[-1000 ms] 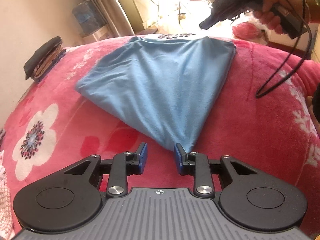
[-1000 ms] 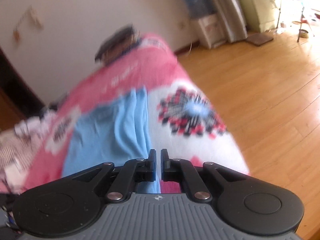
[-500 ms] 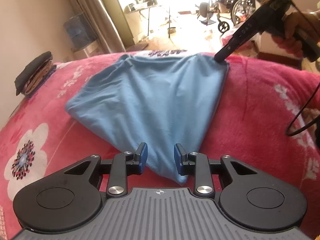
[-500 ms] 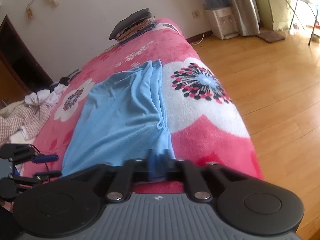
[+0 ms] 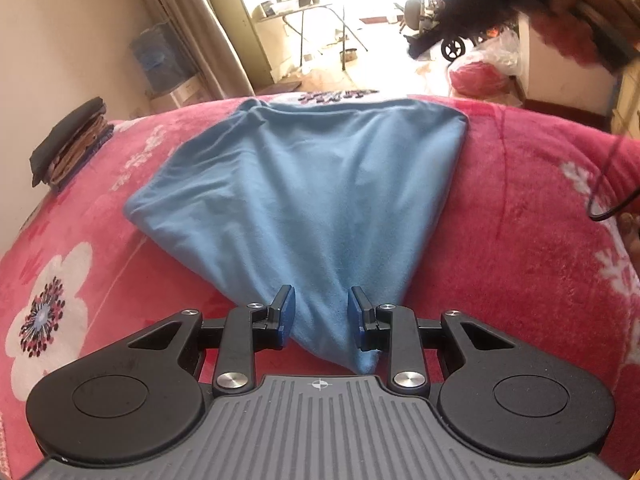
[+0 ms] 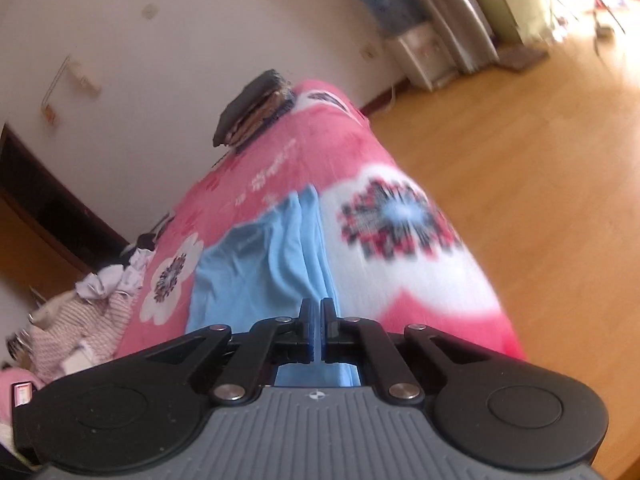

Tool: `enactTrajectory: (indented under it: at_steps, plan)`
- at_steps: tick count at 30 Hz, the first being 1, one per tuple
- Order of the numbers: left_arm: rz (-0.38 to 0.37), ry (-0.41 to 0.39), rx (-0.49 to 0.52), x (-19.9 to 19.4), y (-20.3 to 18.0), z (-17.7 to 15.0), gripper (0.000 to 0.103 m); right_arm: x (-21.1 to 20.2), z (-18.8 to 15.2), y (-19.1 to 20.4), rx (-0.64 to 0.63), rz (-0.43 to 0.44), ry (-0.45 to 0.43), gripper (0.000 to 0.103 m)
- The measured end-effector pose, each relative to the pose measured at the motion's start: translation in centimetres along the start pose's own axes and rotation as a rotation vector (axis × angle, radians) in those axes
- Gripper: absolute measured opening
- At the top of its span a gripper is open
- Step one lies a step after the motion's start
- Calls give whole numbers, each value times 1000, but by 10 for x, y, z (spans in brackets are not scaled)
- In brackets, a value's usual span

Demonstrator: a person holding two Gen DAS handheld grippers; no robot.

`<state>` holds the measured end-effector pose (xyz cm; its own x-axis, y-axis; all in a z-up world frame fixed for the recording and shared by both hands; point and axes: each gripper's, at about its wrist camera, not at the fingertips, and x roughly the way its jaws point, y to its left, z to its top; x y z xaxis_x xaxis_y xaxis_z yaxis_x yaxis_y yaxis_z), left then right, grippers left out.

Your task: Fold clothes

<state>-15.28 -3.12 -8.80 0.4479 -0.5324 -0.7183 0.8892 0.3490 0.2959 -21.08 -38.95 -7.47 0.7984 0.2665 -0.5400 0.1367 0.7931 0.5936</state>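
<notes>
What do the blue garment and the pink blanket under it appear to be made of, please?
Blue garment: probably a thin, matte knit like cotton jersey; it drapes in soft, shallow wrinkles. Pink blanket: likely plush fleece; its surface looks fuzzy, with a printed flower pattern.

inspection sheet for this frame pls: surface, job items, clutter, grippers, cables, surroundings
Surface: pink floral blanket over a bed.
Job's things: blue garment lying spread on the blanket, its narrow near end between the left fingers.
Clutter: stack of folded clothes at the far edge by the wall; loose pile of laundry at the bed's other end.
Grippers: left gripper open, straddling the garment's tip; right gripper nearly closed, seemingly nothing gripped, view blurred.
Cables: black cable looping over the blanket at right.
Surroundings: cream wall, curtain, wooden floor, bright doorway.
</notes>
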Motion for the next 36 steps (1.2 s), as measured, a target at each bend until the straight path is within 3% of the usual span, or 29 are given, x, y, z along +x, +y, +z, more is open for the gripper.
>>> enactTrajectory:
  at_steps: [4,6,10,16,20,23,36]
  plan:
    - [6,6,9,1,-2,0,29,49,33,20,-66,17,10,6]
    - [7,11,-1,1,-2,1,29,78,48,29,-105,12,25,13]
    - [6,18,-12,1,-1,1,29,127,70,34,-155,10,49,13]
    - [-1,20,-15,3,1,1,29,165,93,37,-190,-5,58,19]
    - [-4,18,-23,3,1,1,29,181,97,38,-212,-3,94,18]
    - [-3,17,-25,3,0,1,29,183,95,36,-224,-23,79,0]
    - [11,32,-18,3,-2,2,29,192,87,26,-273,-110,14,0]
